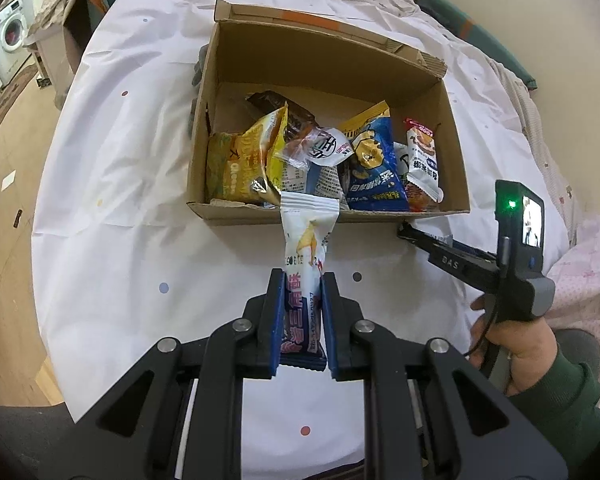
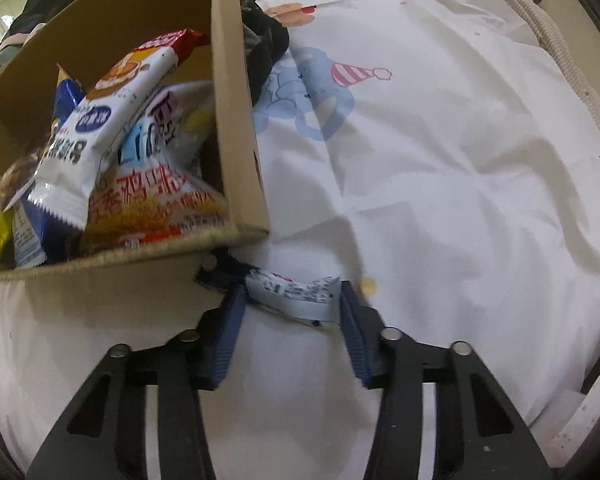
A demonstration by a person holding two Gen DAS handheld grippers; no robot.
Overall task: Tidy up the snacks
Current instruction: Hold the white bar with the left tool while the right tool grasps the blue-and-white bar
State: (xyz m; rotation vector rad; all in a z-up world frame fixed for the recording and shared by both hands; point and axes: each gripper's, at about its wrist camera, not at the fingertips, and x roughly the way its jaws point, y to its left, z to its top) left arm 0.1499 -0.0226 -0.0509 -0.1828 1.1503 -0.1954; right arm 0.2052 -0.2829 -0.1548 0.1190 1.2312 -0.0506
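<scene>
An open cardboard box (image 1: 452, 152) on the white cloth holds several snack packets. My left gripper (image 1: 302, 280) is shut on a long white and purple snack packet (image 1: 306, 240), held above the cloth just in front of the box's near wall. My right gripper (image 2: 292, 292) is open with its fingers either side of a small white packet (image 2: 296, 294) lying on the cloth by the box's near right corner (image 2: 256, 216). The right gripper also shows in the left wrist view (image 1: 410, 232), low beside the box.
The box's far flap (image 1: 236, 10) stands up. A dark crumpled item (image 2: 268, 44) lies behind the box. The printed cloth (image 2: 440, 140) spreads wide to the right. Floor and a washing machine (image 1: 8, 36) lie off the left edge.
</scene>
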